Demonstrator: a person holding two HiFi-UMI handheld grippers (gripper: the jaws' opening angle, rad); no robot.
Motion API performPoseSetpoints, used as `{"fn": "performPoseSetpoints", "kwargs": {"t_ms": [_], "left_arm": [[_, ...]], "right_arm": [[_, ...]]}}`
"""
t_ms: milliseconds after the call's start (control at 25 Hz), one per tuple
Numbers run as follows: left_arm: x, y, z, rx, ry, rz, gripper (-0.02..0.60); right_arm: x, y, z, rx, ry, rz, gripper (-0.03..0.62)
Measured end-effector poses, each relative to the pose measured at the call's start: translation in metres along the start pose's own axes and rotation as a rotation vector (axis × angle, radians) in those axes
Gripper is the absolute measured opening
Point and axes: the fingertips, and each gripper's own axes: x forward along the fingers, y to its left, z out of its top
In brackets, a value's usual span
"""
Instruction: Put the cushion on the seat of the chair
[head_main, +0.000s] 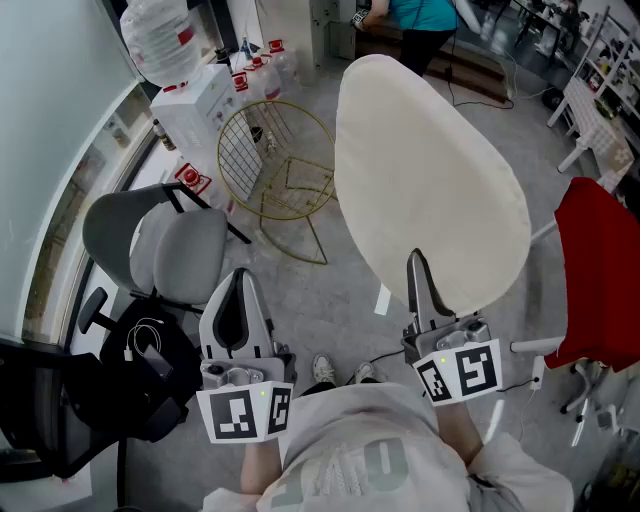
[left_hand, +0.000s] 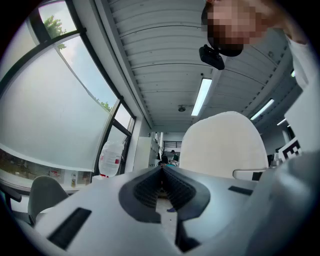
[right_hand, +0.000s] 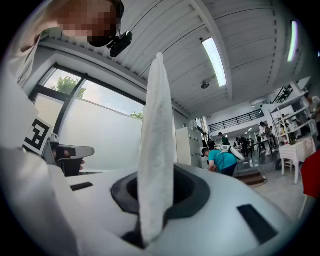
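Held a big cream cushion (head_main: 430, 180) up off the floor, mid-right of head view, standing tall on its narrow end. Pinched its bottom edge w/ R gripper (head_main: 418, 280), low and right of centre. Saw same cushion (right_hand: 157, 145) edge-on in R gripper view, going up the middle of the frame, w/ both jaws clamped on it, one each side.

Held L gripper (head_main: 240, 290) low and left of centre in head view, apart from cushion, touching nothing. Saw its jaws pressed together in L gripper view, w/ nothing between them. Saw cushion (left_hand: 222, 145) there too, right of centre, past the jaw tips.

Spotted a gold wire chair (head_main: 275, 170) on the grey floor (head_main: 340, 290), upper mid-left of head view, just left of cushion and partly behind it. Had not yet put cushion on the seat.

Also spotted, in head view:
- grey chair (head_main: 160, 245) at left, near L gripper
- black chair (head_main: 40, 420) in bottom left corner, w/ a white cable (head_main: 140, 345) just beside it
- red chair (head_main: 600, 270) at right edge
- big water jug (head_main: 155, 40) at top left, w/ a white box (head_main: 205, 100) just below it
- person in a teal top (head_main: 420, 12) at top edge, far behind cushion
- pair of shoes (head_main: 340, 372) at bottom centre, between the 2 grippers

Saw same person in teal (right_hand: 220, 160) in R gripper view too, right of centre, bent over, well apart from cushion.
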Motion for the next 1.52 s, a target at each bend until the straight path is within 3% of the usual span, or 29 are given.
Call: {"fn": "performPoseSetpoints", "kwargs": {"t_ms": [280,640,800,960,1520], "left_arm": [[0.002,0.005,-0.001,0.027,-0.002,0.012,0.014],[0.026,-0.003,-0.012,0.165,0.062,0.005,0.015],[0.037,-0.011,-0.013,0.153,0.062,-0.048,0.015],[0.036,0.004,-0.020,0.135,0.049,-0.016,0.015],[0.049,0.071,-0.039,0.099,0.066,0.029,0.014]], "right_arm": [[0.008,0.003,0.000,-0.022,-0.007,0.012,0.057],[0.044,0.029,0.001,-0.071,0.009,0.073,0.057],[0.054,0.044,-0.010,-0.153,0.062,0.102,0.057],[0.065,0.061,-0.018,-0.233,0.078,0.095,0.057],[0.082,0.075,-0.042,-0.234,0.144,0.027,0.057]]}}
